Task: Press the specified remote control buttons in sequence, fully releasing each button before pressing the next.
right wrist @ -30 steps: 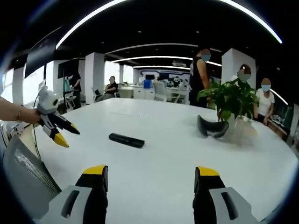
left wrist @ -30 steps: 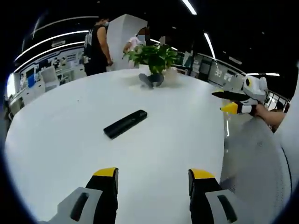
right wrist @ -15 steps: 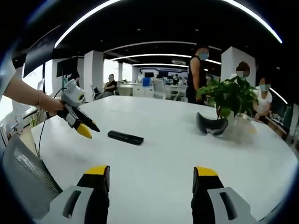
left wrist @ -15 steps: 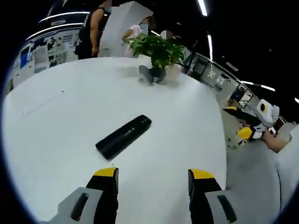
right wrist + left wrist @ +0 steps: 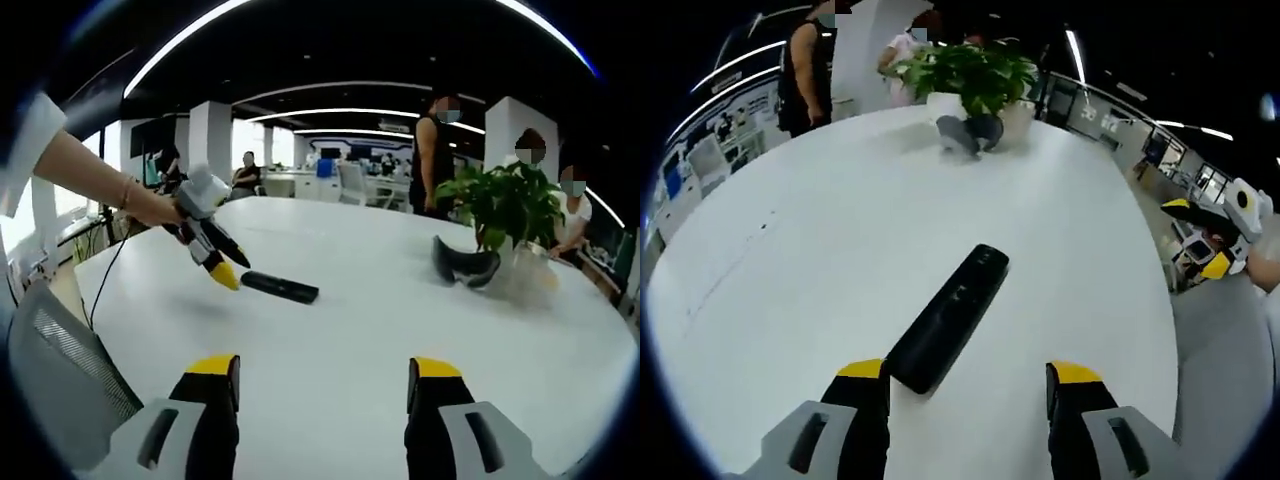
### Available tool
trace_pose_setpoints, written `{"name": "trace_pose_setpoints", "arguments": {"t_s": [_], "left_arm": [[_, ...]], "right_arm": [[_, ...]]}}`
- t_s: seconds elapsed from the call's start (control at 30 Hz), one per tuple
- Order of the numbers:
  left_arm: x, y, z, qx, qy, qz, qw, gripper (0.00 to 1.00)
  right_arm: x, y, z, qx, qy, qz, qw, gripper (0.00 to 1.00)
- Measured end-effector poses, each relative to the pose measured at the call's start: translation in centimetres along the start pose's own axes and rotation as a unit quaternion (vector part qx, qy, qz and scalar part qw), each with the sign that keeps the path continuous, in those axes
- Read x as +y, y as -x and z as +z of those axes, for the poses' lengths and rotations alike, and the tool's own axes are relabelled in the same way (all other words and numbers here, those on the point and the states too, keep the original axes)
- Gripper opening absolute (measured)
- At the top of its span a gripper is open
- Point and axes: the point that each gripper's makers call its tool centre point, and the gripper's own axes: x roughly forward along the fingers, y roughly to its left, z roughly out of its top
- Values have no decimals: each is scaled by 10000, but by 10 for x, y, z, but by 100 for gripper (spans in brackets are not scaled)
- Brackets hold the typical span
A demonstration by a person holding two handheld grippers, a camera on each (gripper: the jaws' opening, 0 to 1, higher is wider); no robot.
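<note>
I am bringing my left gripper (image 5: pixel 967 388) closer than before; its spread jaws now hover over the near end of the remote (image 5: pixel 949 317) lying on the table (image 5: pixel 820 250). My right gripper (image 5: pixel 322 390) is hanging back, jaws spread. A plant (image 5: pixel 970 70) and headset (image 5: pixel 463 266) are sitting far behind.

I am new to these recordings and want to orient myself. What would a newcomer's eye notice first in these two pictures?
First, the black remote control lying alone on the big white table, its near end just in front of the open left gripper, which hangs close over it in the right gripper view. Next, the green potted plant at the table's far side, with a dark headset-like thing beside it. The right gripper is open, further back.
</note>
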Motion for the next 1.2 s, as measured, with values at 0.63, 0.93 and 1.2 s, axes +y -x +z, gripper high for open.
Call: {"name": "trace_pose_setpoints", "arguments": {"t_s": [0.63, 0.93, 1.2], "left_arm": [[15, -23, 0, 942, -952, -49, 9910, 48], [24, -23, -1, 1024, -1176, 19, 9878, 36], [29, -24, -1, 938, -1275, -50, 9874, 32]], "right_arm": [[-15, 5, -3, 10, -204, -302, 9993, 61], [-21, 7, -1, -71, -284, -458, 9985, 62], [-20, 5, -5, 31, -316, -426, 9986, 61]]}}
